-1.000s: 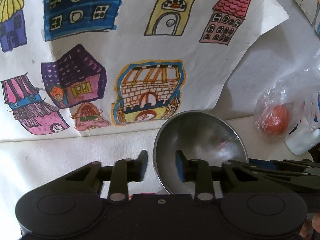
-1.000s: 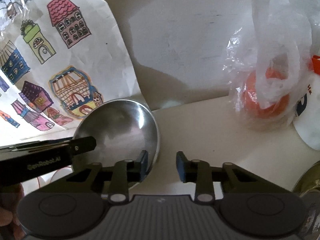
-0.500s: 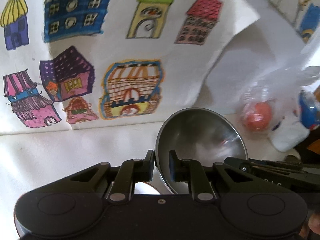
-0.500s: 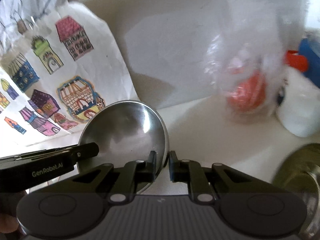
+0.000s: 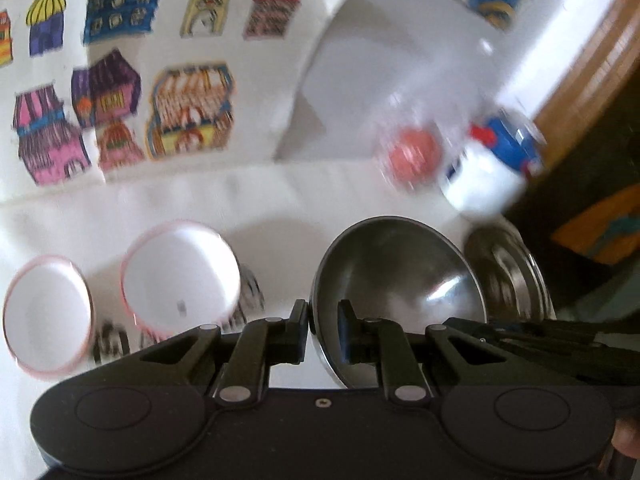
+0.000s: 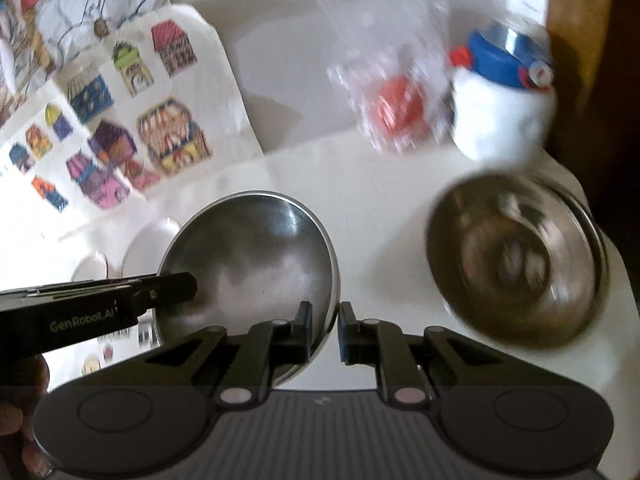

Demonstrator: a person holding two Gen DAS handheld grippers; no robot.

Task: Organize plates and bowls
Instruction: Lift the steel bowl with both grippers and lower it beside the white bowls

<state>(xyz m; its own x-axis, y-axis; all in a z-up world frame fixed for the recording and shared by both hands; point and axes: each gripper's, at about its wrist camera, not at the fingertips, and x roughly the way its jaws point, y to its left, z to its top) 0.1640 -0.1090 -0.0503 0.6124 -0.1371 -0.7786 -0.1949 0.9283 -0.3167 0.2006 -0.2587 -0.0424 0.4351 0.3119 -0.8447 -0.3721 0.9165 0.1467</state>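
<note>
Both grippers, left (image 5: 323, 330) and right (image 6: 325, 330), clamp opposite rims of one steel bowl (image 6: 248, 264), seemingly carrying it toward the steel stack (image 6: 516, 260).

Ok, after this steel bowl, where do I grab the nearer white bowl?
Pinch the white bowl by its thin rim, one finger inside, one outside. Come from above on its right side, facing the steel bowl: it sits open side up, and the other white bowl crowds its left.
</note>
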